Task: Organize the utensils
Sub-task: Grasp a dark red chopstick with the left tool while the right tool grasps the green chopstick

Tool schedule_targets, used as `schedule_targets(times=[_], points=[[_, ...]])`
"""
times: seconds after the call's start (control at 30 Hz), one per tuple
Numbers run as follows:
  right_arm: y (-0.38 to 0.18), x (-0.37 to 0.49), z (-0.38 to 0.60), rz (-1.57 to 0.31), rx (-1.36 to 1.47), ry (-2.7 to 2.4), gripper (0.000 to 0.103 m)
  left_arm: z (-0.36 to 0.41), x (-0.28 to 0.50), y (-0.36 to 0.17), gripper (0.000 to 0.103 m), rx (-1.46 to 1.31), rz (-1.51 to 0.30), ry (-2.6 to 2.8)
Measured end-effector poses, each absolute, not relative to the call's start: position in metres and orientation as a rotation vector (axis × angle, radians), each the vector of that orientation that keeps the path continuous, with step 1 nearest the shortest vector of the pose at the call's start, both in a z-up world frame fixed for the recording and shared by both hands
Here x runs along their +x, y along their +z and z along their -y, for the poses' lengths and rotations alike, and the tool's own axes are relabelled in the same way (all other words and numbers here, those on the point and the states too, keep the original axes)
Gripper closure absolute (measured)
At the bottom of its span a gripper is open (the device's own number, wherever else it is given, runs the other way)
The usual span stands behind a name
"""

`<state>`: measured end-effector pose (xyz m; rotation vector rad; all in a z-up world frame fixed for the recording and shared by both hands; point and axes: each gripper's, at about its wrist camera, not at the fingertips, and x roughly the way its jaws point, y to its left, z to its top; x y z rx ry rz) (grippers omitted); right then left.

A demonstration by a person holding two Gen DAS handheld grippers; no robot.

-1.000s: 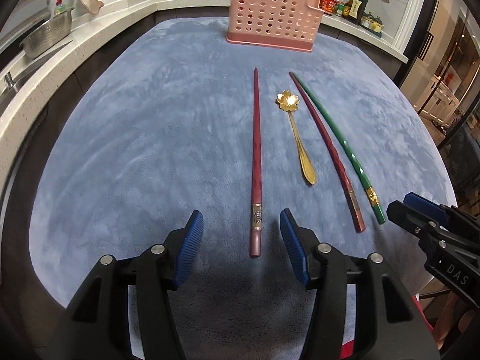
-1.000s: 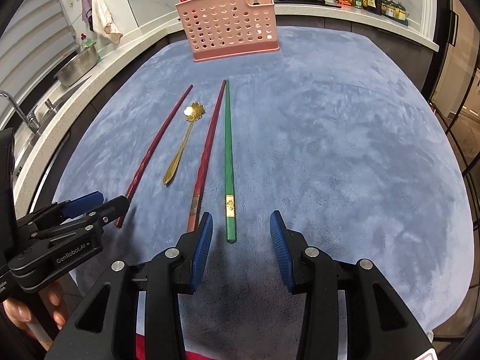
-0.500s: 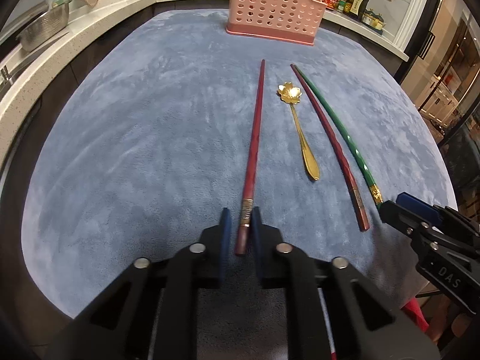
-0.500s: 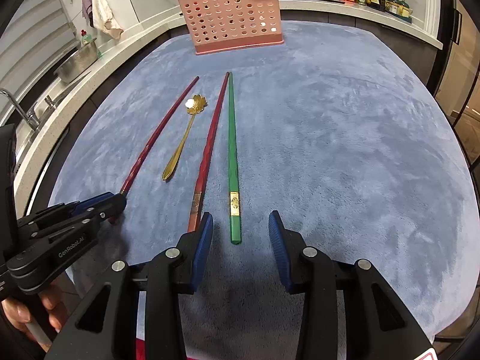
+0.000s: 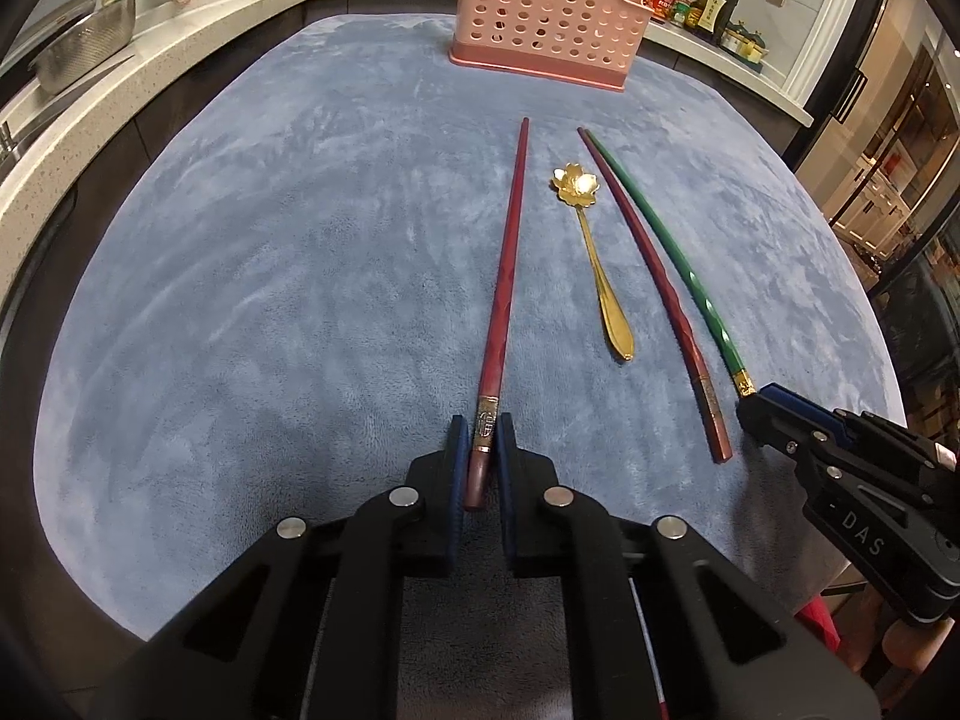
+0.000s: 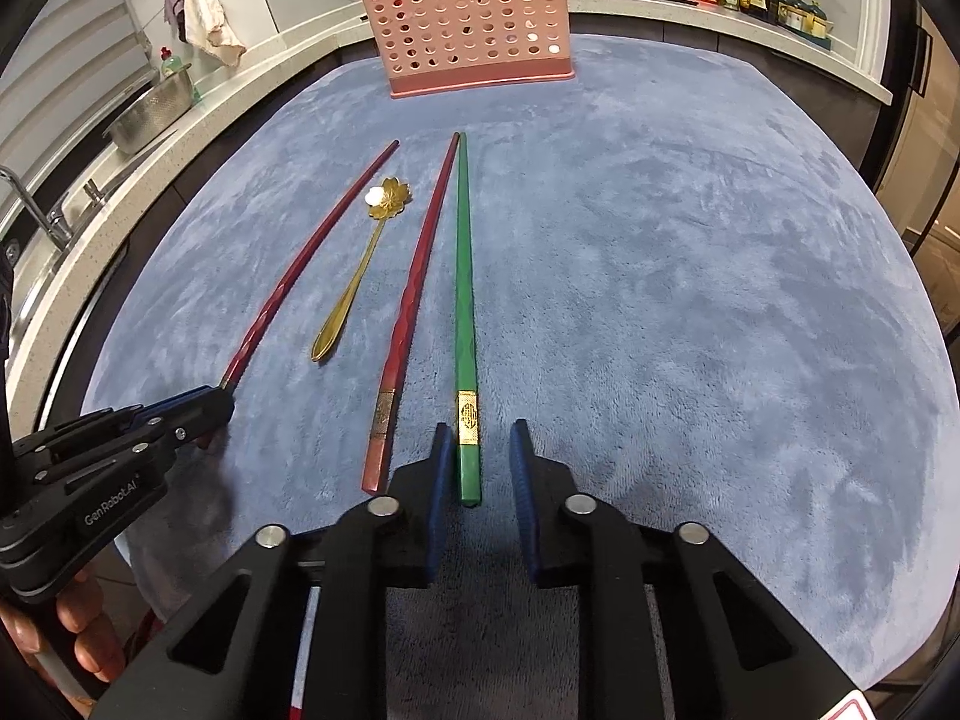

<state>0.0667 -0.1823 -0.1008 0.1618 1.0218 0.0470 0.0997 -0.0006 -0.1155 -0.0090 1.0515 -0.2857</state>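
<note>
On the blue-grey cloth [image 5: 270, 300] lie side by side a dark red chopstick [image 5: 507, 276], a gold flower-bowl spoon [image 5: 591, 252], a second red chopstick [image 5: 654, 282] and a green chopstick [image 5: 672, 252]. My left gripper [image 5: 482, 438] is shut on the thick end of the leftmost red chopstick, which still rests on the cloth. In the right wrist view my right gripper [image 6: 480, 438] straddles the gold-banded end of the green chopstick [image 6: 463, 288]. Its jaws are closing, and a gap still shows beside the right pad. A pink perforated holder [image 6: 468, 24] stands at the far edge.
A pale countertop curves around the table, with a metal colander [image 5: 84, 54] and a tap [image 6: 36, 204] to the left. Sauce bottles [image 5: 702, 0] stand at the back right. A hanging towel [image 6: 210, 12] is on the wall. A person's fingers [image 6: 78, 630] grip the left tool.
My left jaws went from wide open to shut on the red chopstick's end. My right jaws narrowed around the green chopstick and slid a little further along it.
</note>
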Motion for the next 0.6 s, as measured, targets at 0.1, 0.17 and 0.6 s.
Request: schedule_targets(times=[0.1, 0.17, 0.6], points=[[-0.101, 0.066, 0.182, -1.022, 0.159, 0.048, 0.095, 0.001, 0.1, -0.115, 0.094, -0.009, -1.053, -0.286], [-0.101, 0.066, 0.182, -1.021, 0.16, 0.048, 0.095, 0.001, 0.1, -0.115, 0.094, -0.012, -1.053, -0.287], [-0.076, 0.057, 0.185, -0.967, 0.183, 0.047, 0.095, 0.001, 0.096, -0.102, 0.095, -0.018, -1.042, -0.285]])
